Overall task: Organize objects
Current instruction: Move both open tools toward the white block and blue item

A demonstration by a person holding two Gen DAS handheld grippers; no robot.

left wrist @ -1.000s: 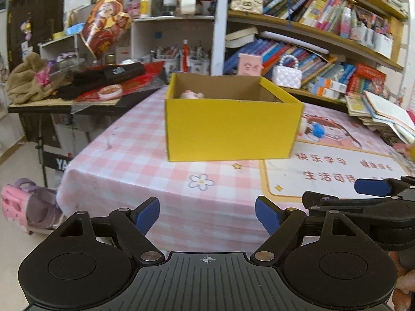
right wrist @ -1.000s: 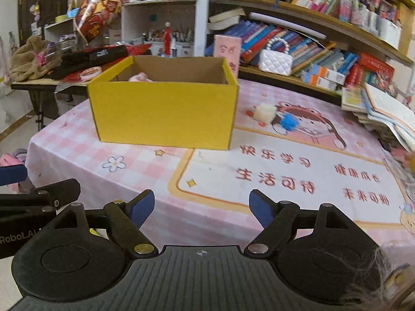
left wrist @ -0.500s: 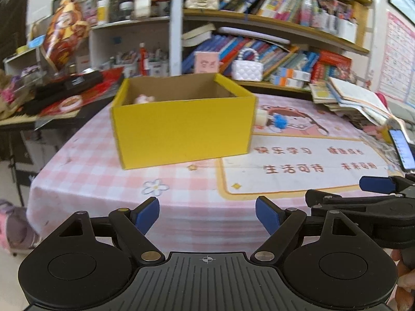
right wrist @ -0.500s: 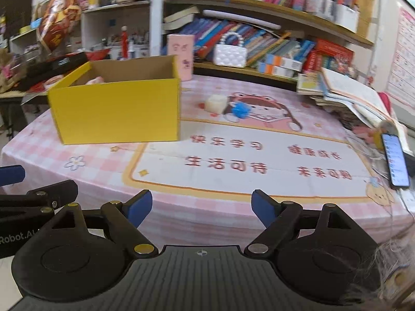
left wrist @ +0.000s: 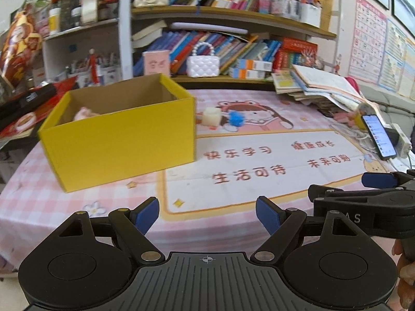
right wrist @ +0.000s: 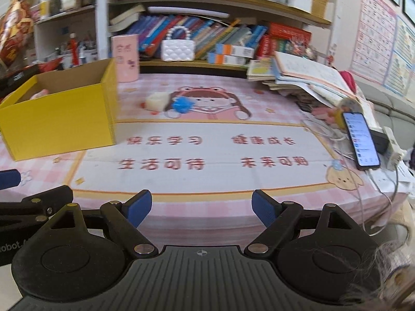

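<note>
A yellow cardboard box (left wrist: 116, 145) stands open-topped on the pink checked tablecloth, left of centre in the left wrist view and at the far left (right wrist: 59, 119) in the right wrist view. A small pink object (left wrist: 84, 112) lies inside it. Beyond the box's right end sit a white cube (left wrist: 211, 116) and a blue fuzzy ball (left wrist: 235, 118), side by side; both also show in the right wrist view, the white cube (right wrist: 155, 102) and the blue fuzzy ball (right wrist: 181, 105). My left gripper (left wrist: 207, 212) and right gripper (right wrist: 201, 207) hover at the table's near edge, both open and empty.
A phone (right wrist: 360, 140) with a cable leans at the table's right edge beside a white power strip (right wrist: 394, 147). A pile of open books (left wrist: 316, 85) fills the back right corner. A pink carton (right wrist: 124, 58) and a white handbag (left wrist: 202, 64) stand before crowded bookshelves.
Both grippers have swung to the right along the table's near edge. The yellow box has slid leftward in both views, and the phone and books have come into sight.
</note>
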